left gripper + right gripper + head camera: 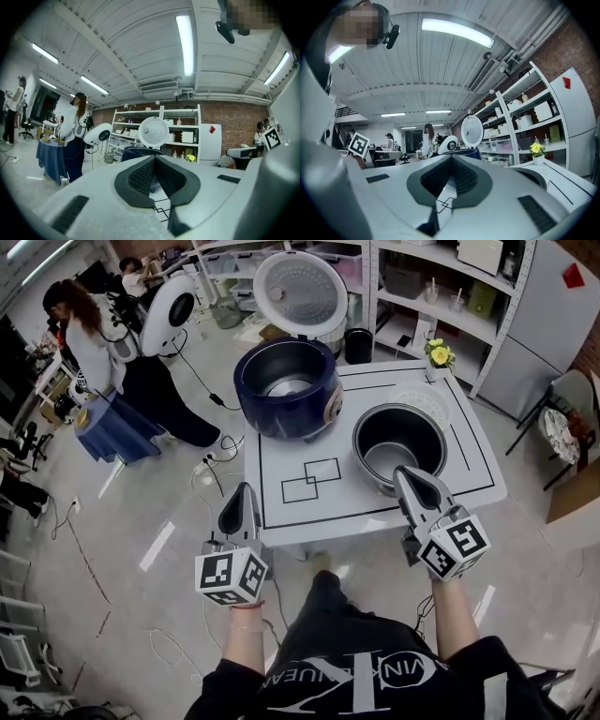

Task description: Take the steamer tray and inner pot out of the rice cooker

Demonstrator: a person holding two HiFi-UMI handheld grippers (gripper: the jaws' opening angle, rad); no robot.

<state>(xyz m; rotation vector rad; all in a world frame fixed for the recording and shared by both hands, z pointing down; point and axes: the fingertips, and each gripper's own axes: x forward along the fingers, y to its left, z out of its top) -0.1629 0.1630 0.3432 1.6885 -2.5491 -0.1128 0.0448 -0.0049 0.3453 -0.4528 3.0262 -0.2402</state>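
Observation:
A navy rice cooker [287, 388] stands at the back left of the white table [309, 512], its round white lid [300, 294] up and its well showing metal at the bottom. The dark inner pot [398, 444] sits on the table to its right. Behind the pot lies a pale perforated tray [420, 401]. My left gripper [242, 493] is shut and empty by the table's front left corner. My right gripper [403, 472] is shut and empty, its tip over the pot's near rim. The left gripper view has the left gripper [154, 157] aimed level at the cooker [137, 152]; the right gripper [451, 157] faces it too [465, 152].
A person in a white top [94, 343] stands at the left by a blue-draped table [114, 432]. Cables [211, 463] trail on the floor left of the table. Shelves [422, 287], a flower pot [438, 354] and a grey cabinet [548, 315] line the back right.

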